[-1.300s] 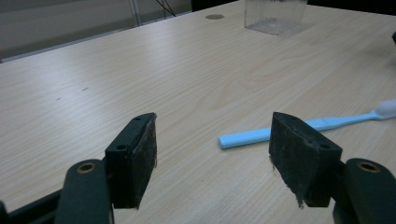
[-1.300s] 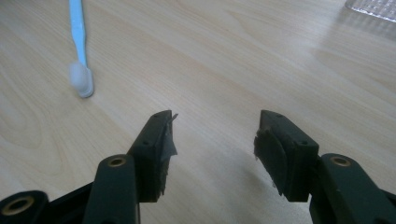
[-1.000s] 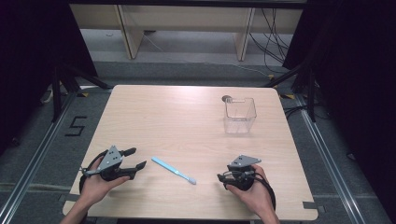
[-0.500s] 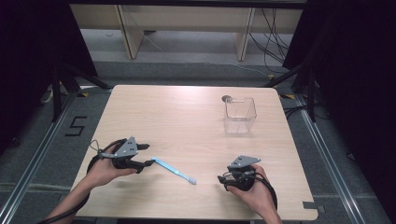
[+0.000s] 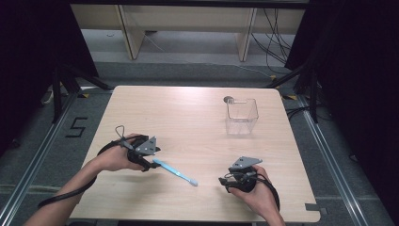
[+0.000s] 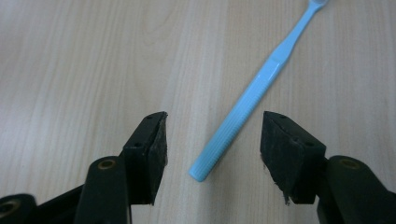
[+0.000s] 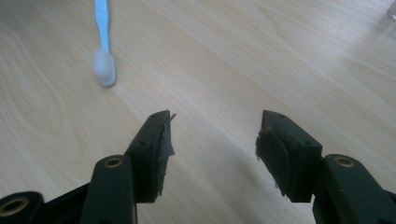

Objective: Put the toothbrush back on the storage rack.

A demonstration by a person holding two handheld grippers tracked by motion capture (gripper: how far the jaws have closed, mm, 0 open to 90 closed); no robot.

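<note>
- Toothbrush (image 5: 175, 171), light blue, lies flat on the desk (image 5: 188, 117); its handle end sits just ahead of the left gripper (image 5: 149, 162), between the two black jaws but touching neither.
- In the left gripper view the toothbrush (image 6: 254, 91) runs away from the gripper on a slant, handle end nearest, head farthest at the top edge.
- Left gripper (image 6: 212, 140): its jaws stand apart with the handle end in the gap; they have just been closing in, and the pads do not yet press on the handle.
- Right gripper (image 5: 225, 181) rests low on the desk, held in the person's right hand (image 5: 254, 195); its jaws are wide apart with bare wood between them.
- From the right gripper (image 7: 214, 135) the toothbrush (image 7: 103, 42) lies ahead and off to the left in its own view, white bristle head nearest, well apart from the jaws.
- One clear plastic box (image 5: 242, 116) stands upright on the far side of the desk, well beyond the right gripper; nothing can be seen inside it.
- A small round dark thing (image 5: 229, 99) sits on the desk just behind that box; what it is cannot be told.
- Count: one toothbrush, one clear box, two grippers, one desk.
- The person's left hand (image 5: 115, 157) wraps the left gripper, with its cable looping back along the forearm.
</note>
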